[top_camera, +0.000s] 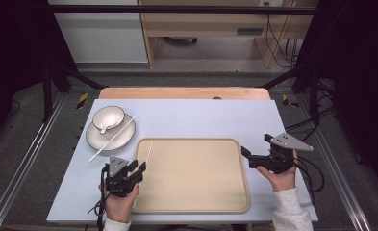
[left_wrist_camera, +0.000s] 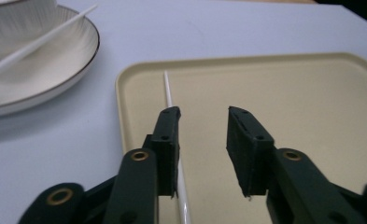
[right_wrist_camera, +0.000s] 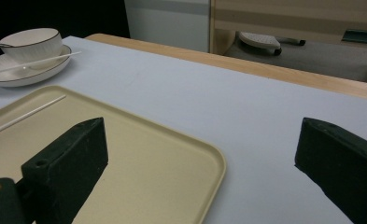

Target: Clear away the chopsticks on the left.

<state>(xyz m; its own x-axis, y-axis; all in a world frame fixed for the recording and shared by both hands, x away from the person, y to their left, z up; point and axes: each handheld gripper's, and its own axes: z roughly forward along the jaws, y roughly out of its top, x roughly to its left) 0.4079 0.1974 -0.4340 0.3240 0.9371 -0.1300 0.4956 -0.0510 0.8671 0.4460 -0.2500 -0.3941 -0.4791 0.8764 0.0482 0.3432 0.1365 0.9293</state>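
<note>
A beige tray (top_camera: 196,173) lies in the middle of the light blue table. One white chopstick (top_camera: 149,150) rests on the tray's left side, along its rim. My left gripper (top_camera: 137,166) hovers open over that corner. In the left gripper view the chopstick (left_wrist_camera: 168,88) runs under and just inside the left jaw of the left gripper (left_wrist_camera: 204,135), untouched by the pads. A second chopstick (top_camera: 114,137) lies across a white plate (top_camera: 95,142) that carries a bowl (top_camera: 108,118). My right gripper (top_camera: 256,146) is wide open beside the tray's right edge, holding nothing.
A spoon (top_camera: 104,127) sits in the bowl. In the right gripper view the tray's rim (right_wrist_camera: 218,163) is near, with the bowl (right_wrist_camera: 31,42) and plate (right_wrist_camera: 13,74) far left. A wooden strip (top_camera: 184,93) borders the table's far edge. Dark frame posts stand at both sides.
</note>
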